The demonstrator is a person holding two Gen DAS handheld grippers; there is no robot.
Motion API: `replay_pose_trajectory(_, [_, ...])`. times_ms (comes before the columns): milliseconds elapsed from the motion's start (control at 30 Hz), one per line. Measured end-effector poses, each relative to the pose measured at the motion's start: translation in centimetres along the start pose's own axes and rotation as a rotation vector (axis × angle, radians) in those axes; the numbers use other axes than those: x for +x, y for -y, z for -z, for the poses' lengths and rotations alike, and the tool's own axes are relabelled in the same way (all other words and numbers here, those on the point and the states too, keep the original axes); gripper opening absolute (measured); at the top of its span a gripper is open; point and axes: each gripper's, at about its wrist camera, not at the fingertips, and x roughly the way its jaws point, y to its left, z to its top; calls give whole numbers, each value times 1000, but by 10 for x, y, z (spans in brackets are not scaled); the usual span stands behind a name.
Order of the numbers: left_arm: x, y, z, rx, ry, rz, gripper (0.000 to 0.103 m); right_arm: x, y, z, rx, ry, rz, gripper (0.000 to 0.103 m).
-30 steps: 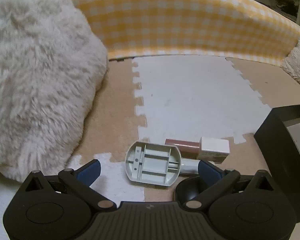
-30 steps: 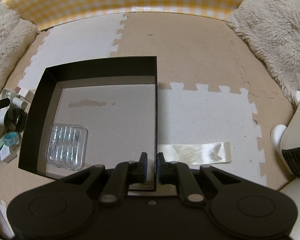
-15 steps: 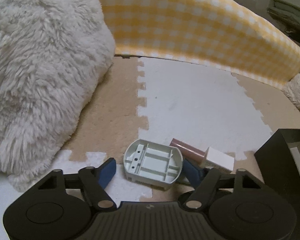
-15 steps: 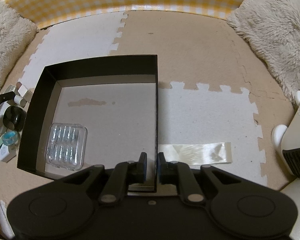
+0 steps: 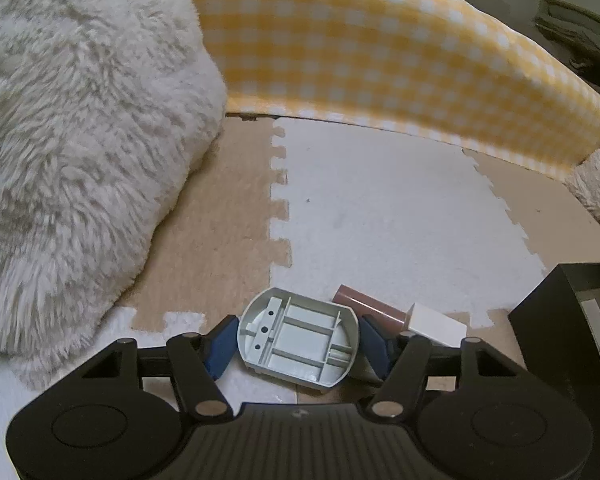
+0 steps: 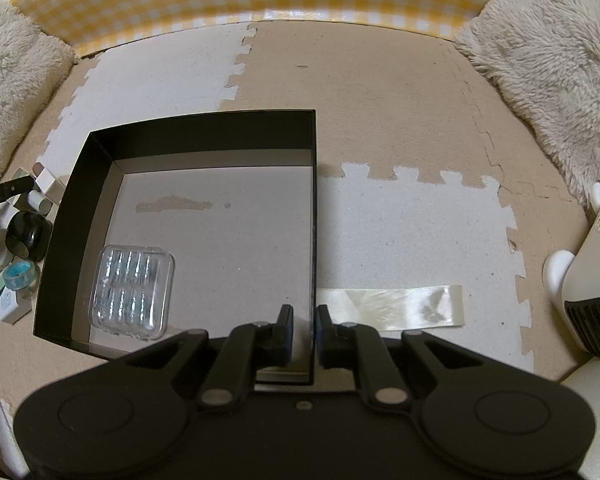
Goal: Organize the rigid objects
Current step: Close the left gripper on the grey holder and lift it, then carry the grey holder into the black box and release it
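Observation:
My left gripper [image 5: 298, 344] is shut on a grey ribbed plastic piece [image 5: 300, 340], its blue pads pressing both sides, just above the mat. A brown tube [image 5: 370, 308] and a small white box [image 5: 436, 324] lie right behind it. My right gripper [image 6: 304, 334] is shut on the right wall of the black box [image 6: 313, 200]. A clear plastic case [image 6: 132, 292] lies inside the box at front left. Left of the box lie a black round object [image 6: 26, 234], a blue tape roll [image 6: 18, 274] and small white items [image 6: 12, 306].
Fluffy cream cushions [image 5: 72, 152] [image 6: 552, 64] flank the foam puzzle mat [image 5: 380, 208]. A yellow checked wall [image 5: 380, 52] runs along the back. A strip of clear tape [image 6: 392, 308] lies right of the box. A white appliance [image 6: 592, 280] stands at far right.
My left gripper closed around the grey plastic piece and took hold of it, and the view tilted slightly. My right gripper stayed shut on the box wall.

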Motion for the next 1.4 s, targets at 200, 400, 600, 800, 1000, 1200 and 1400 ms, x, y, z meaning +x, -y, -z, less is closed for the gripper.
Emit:
replay_pose_trajectory(200, [-8, -2, -5, -57, -5, -35, 65, 0, 0, 0, 0, 0, -1, 11])
replay_pose_trajectory(400, [-23, 0, -11, -155, 12, -36, 65, -1, 2, 1, 6, 1, 6, 5])
replay_pose_trajectory(600, [-40, 14, -14, -234, 34, 17, 65, -7, 7, 1, 30, 25, -3, 3])
replay_pose_trajectory(800, [-57, 54, -16, -242, 51, 129, 65, -8, 9, 1, 38, 29, -12, 2])
replay_pose_trajectory(1000, [-69, 108, -10, -200, 26, 246, 65, -6, 5, 1, 18, 20, 3, 2])
replay_pose_trajectory(1200, [-68, 160, 3, -106, -30, 308, 65, -6, 6, 1, 23, 18, -3, 2])
replay_pose_trajectory(1400, [-57, 206, 20, 62, -46, 298, 65, -6, 5, 0, 20, 17, -2, 3])
